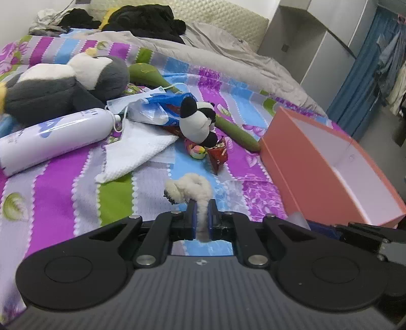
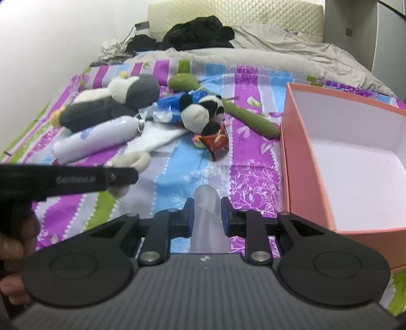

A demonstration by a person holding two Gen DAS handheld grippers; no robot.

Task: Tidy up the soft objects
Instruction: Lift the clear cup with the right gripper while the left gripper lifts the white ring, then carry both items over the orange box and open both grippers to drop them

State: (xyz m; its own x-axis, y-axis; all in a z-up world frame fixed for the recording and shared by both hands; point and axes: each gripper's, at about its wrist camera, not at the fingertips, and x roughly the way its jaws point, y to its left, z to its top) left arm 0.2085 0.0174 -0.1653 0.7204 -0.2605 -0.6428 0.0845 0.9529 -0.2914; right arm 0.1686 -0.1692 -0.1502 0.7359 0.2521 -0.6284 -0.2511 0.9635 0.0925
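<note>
- The left gripper (image 1: pixel 202 215) has its jaws clenched on a thin cream fleece strip (image 1: pixel 191 186), pinched low on its stem so the curled end stands free above the fingers, likely to carry it clear of the bedspread (image 1: pixel 63 182).
- The right gripper (image 2: pixel 206 215) grasps a translucent soft piece (image 2: pixel 206 203), which fills the gap between its jaws. What it is I cannot tell.
- The box (image 2: pixel 299 157) lies open on the bed's right side, just beside the right gripper. Its white floor is bare as far as can be seen, so it reads as the bin for soft things, and the sorting seems barely begun.
- The two grippers are close together. The left one crosses the right view as a dark bar, with the strip curling just past it.
- The rest sits in a loose heap mid-bed, well apart from the box. Soft and hard things are mixed there, so each will probably need picking out singly.
- Count, soft things:
  - one big penguin (image 1: pixel 63 83)
  - one small panda (image 1: pixel 199 120)
  - one long green plush (image 1: pixel 236 130)
  - one white cloth (image 1: pixel 134 152)
  - one fleece strip
  - one translucent piece
- Count, other things:
  - one white bottle (image 1: pixel 55 137)
  - one blue bag (image 1: pixel 162 106)
  - one red wrapper (image 1: pixel 218 154)
  - one tiny coloured toy (image 1: pixel 198 151)
  - one face mask (image 1: pixel 121 102)
- Dark clothes (image 1: pixel 144 22) and a grey quilt (image 1: pixel 228 55) lie by the headboard, well apart from the heap.
</note>
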